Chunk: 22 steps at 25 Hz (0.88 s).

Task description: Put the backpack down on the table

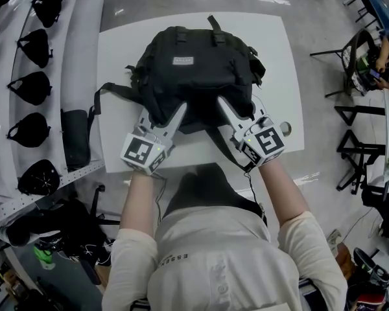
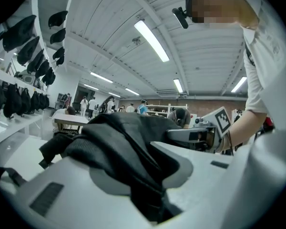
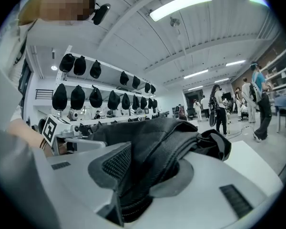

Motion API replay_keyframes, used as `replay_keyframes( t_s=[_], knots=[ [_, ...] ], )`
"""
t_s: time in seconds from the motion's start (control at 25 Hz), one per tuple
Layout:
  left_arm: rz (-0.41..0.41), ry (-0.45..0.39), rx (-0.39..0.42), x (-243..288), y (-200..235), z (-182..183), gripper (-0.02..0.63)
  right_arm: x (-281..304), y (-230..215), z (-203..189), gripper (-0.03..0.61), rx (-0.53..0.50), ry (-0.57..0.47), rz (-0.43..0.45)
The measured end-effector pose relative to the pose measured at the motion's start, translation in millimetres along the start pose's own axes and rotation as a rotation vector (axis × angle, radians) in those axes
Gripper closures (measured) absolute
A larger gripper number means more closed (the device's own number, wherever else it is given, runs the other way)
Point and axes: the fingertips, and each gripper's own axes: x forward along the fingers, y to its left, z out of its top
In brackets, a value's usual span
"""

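Backpack (image 1: 198,70) lies flat on the table (image 1: 117,57), long axis running away from us. Left gripper (image 1: 163,114) and right gripper (image 1: 240,112) each clamp a fold of its near edge, side by side and equally near. The fabric sits straight ahead between the jaws.

I see a glossy grey concrete floor (image 1: 324,18), white wall shelves (image 1: 71,57) holding black caps (image 1: 31,86), and long ceiling strip lights (image 2: 151,40).

This is looking like a big open workshop hall: strip lights (image 2: 151,40) are running along a ribbed ceiling (image 2: 109,32), and people (image 3: 258,97) are standing about in the distance. Racks (image 1: 78,57) are carrying rows of black caps (image 3: 77,98) beside a white worktop (image 1: 120,57) sitting on a grey floor (image 1: 324,18).
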Motion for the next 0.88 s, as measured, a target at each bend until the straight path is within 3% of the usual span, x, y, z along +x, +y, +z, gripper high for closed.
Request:
replay_keyframes(
  t_s=[0.36, 0.88],
  knots=[
    [-0.010, 0.017, -0.064, -23.7, -14.9, -40.0, 0.495, -20.8, 20.5, -38.6, 0.434, 0.079, 0.042, -0.017],
    [-0.018, 0.122, -0.147, -47.0, -28.2, -95.4, 0.466, -40.9, 39.3, -99.2, 0.387, 0.147, 0.129, -0.059]
  ],
)
